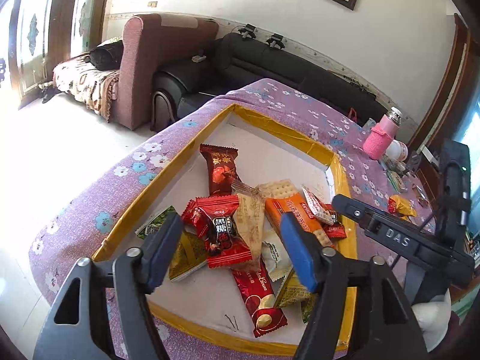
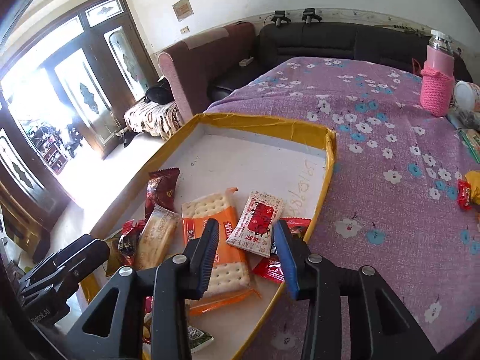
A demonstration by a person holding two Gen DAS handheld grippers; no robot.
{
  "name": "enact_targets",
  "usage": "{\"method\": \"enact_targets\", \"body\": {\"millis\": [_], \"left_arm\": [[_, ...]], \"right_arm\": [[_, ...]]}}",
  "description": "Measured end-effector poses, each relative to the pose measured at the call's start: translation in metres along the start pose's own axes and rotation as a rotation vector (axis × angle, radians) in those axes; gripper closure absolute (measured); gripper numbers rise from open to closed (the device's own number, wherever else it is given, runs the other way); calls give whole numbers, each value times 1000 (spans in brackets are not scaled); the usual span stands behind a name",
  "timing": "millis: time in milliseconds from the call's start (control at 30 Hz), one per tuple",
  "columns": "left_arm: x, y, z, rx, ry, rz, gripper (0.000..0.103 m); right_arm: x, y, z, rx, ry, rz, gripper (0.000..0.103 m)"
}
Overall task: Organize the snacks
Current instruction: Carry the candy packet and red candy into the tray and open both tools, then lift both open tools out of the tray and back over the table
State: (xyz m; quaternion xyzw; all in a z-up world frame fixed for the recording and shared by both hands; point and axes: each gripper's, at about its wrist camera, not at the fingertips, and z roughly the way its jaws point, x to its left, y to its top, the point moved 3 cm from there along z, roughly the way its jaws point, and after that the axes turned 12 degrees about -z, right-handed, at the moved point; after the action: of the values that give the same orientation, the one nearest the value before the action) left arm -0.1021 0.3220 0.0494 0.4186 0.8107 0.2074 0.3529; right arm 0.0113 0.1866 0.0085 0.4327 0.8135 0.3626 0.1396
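A shallow white box with a yellow taped rim (image 1: 168, 168) (image 2: 264, 121) sits on the purple flowered table. It holds a pile of wrapped snacks: a red black-sugar candy pack (image 1: 223, 231), a dark red pack (image 1: 219, 166), an orange cracker pack (image 1: 291, 210) (image 2: 216, 234), a long red bar (image 1: 258, 297), a white-and-red sachet (image 2: 259, 222). My left gripper (image 1: 231, 246) is open and empty above the pile. My right gripper (image 2: 246, 255) is open and empty over the box's right side, and it shows at the right of the left wrist view (image 1: 390, 228).
Two loose snacks, red and yellow, lie on the cloth to the right of the box (image 2: 468, 192) (image 1: 400, 205). A pink bottle in a knitted sleeve (image 2: 436, 84) and a white jar (image 2: 466, 94) stand at the far right. Sofas lie beyond the table.
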Motion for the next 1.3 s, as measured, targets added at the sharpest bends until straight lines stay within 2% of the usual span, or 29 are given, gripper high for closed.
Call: {"method": "enact_targets", "body": {"millis": [67,167,400,600,900,1300], "left_arm": [[-4,-1,-5,-10,16,-3,27],[-14,-8,-10,-5,-3,9,27],[-45,-24,-26,-47,88,115,27],[-71,-35,-39,-57,82,175,27],[-97,-51,-47,-56,80,239,27],[-111,-62,-44,-41,74,276,27]], "right_arm": [[0,-5,-16,-30,-9,-5,57],[0,-15,-37,-62,-4,-4,52],[-8,-43,-72,-89,-17,15,45],[-26,-61,-90,-105,-25,55,43],[-53,-83,-104,-109,-29,125,42],[-62,-93,-105,-108,-30,149,40]]}}
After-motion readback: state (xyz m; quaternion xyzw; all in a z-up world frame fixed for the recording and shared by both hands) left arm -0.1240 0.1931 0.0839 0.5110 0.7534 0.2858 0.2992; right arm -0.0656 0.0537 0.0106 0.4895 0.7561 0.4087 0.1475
